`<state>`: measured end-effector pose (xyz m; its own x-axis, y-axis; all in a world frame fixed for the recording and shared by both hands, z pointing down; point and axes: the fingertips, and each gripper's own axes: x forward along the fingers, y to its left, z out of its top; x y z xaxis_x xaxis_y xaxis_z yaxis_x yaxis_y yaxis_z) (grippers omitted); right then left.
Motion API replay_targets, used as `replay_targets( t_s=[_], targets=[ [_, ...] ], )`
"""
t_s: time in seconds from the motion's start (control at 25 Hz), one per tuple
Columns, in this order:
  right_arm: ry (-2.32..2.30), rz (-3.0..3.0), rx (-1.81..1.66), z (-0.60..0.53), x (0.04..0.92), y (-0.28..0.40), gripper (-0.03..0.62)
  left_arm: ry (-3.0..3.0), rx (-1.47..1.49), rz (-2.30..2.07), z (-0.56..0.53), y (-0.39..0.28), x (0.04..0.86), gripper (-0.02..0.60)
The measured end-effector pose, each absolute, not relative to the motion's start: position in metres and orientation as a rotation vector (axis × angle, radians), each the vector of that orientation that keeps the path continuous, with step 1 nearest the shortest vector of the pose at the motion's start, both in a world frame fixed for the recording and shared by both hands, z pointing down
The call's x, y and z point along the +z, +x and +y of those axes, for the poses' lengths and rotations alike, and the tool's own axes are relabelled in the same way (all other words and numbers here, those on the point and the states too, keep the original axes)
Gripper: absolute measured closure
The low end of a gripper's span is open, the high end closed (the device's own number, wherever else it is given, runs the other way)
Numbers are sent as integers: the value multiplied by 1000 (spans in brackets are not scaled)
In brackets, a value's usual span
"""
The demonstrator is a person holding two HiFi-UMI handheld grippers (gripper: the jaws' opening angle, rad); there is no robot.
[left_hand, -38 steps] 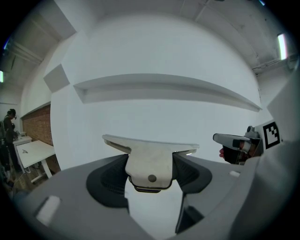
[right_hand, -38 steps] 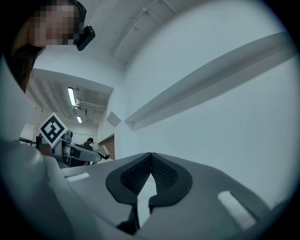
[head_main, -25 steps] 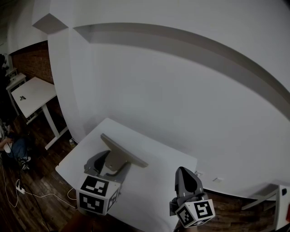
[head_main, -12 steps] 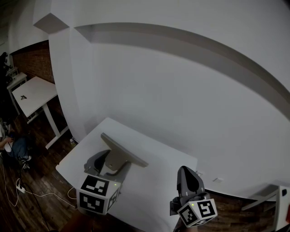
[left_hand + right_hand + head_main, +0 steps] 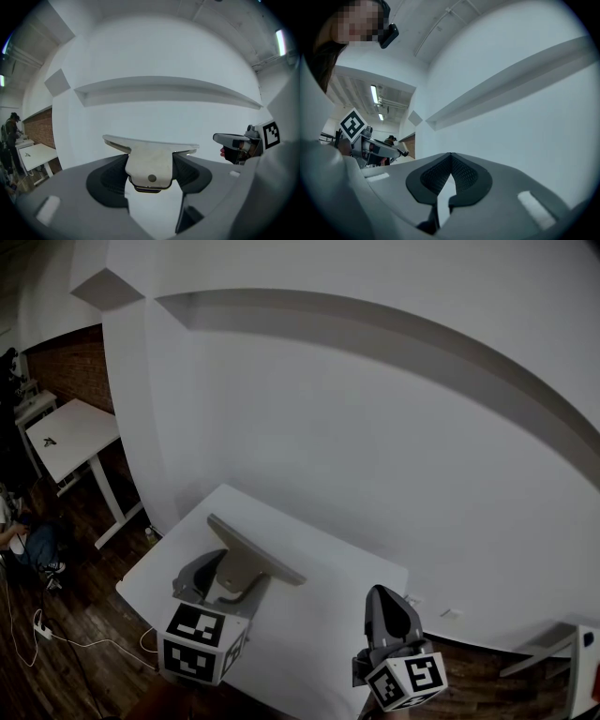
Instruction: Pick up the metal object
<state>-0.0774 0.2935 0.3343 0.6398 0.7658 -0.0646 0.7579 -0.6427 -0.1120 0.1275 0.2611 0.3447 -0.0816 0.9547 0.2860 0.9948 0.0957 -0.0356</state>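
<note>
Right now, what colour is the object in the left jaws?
Pale silver-grey metal object; left gripper view.

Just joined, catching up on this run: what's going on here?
A person is working with two handheld grippers over a white table. The left gripper is clamped on the metal object, a flat scraper-like piece, gripping its narrow part with the wide blade pointing away. The object looks raised off the table. The right gripper is shut and empty, held off to the side.

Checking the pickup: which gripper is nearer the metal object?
Left. The left gripper is clamped on the metal object; the right gripper hangs apart to its right, jaws together, empty.
</note>
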Motion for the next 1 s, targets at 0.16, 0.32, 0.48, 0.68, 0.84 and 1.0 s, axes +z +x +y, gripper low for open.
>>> replay_targets(
  t_s=[0.16,0.32,0.48,0.68,0.84,1.0],
  targets=[
    [-2799,-1292,141,292,334,-76,583,-1951,-245,-2132,261,128,344,291],
    [-2805,-1287,130,291,334,-75,583,-1952,-246,-2130,260,127,344,291],
    [-2805,-1287,123,292,335,-75,583,-1950,-246,-2129,261,128,344,291],
    [-2806,-1286,119,292,336,-75,583,-1949,-241,-2126,262,127,344,291],
    [-2807,-1284,118,292,335,-74,583,-1948,-240,-2124,262,128,344,291],
    [-2806,-1283,116,292,335,-74,583,-1949,-241,-2118,262,129,345,291]
  ],
)
